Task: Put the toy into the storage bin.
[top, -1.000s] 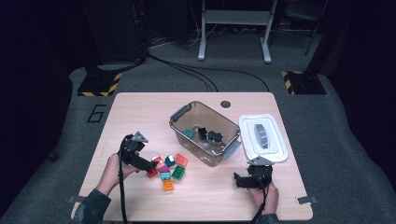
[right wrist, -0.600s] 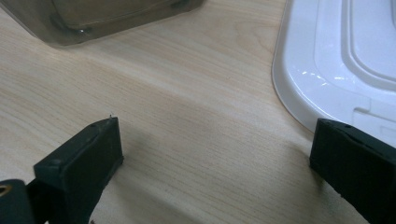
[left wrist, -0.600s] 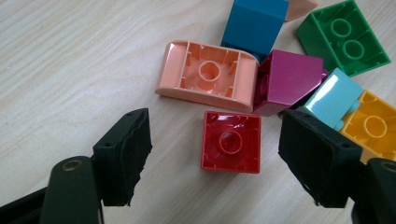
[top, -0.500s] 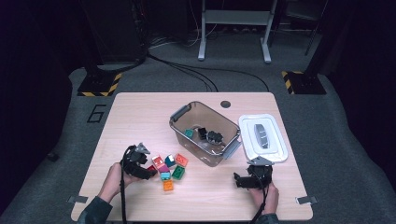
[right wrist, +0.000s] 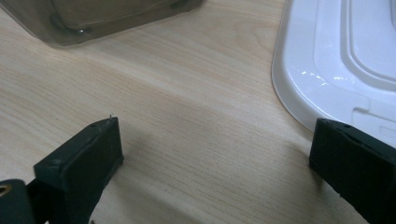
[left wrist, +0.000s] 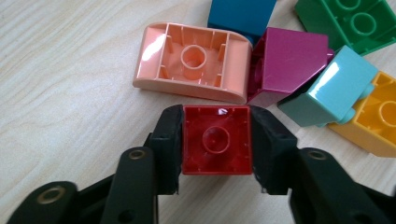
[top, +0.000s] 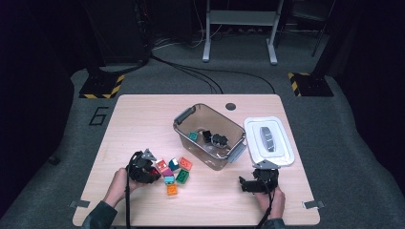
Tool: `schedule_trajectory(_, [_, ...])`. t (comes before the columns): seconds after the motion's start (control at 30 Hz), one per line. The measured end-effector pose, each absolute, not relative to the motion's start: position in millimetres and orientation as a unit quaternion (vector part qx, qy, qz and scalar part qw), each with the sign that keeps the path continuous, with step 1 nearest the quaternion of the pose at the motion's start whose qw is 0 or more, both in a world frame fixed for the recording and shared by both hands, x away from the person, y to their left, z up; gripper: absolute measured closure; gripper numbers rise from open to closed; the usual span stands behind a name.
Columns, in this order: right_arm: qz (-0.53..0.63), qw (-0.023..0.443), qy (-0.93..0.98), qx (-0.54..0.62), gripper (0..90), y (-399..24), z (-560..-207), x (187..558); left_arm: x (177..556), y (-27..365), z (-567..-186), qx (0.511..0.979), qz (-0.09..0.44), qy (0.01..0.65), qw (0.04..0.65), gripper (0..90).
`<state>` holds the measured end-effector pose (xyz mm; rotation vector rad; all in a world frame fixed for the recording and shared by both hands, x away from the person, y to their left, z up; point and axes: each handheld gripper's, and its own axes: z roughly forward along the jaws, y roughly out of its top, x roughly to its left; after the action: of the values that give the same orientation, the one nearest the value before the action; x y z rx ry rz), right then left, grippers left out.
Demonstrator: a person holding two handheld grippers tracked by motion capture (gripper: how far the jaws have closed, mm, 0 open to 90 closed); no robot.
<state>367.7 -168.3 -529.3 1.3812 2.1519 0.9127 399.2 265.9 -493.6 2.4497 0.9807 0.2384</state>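
An upside-down red brick lies on the wooden table at the left edge of a pile of bricks. My left gripper has just been closing, and its two black pads now press on the brick's sides. Just past it lie a peach curved brick, a magenta brick and a light teal brick. My right gripper rests low over bare table near the front right, open, with nothing between its jaws.
A clear plastic bin stands mid-table with a teal brick and dark pieces inside. Its white lid lies to the right, just beyond my right gripper. Green, blue and orange bricks complete the pile.
My left gripper has come down to the table at the pile's left edge and its jaws have closed onto the red brick. The right gripper has stayed put.
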Motion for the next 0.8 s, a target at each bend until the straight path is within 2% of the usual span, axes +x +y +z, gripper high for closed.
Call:
schedule_trajectory(0.33, [0.329, 0.211, 0.776, 0.496, 1.8, -169, -529, 368, 399, 270, -489, 0.896, 0.085, 0.362, 0.243, 58.9])
schedule_trajectory(0.8, [0.330, 0.210, 0.776, 0.495, 2.0, -169, -529, 368, 409, 278, -454, 0.885, 0.104, 0.365, 0.270, 58.9])
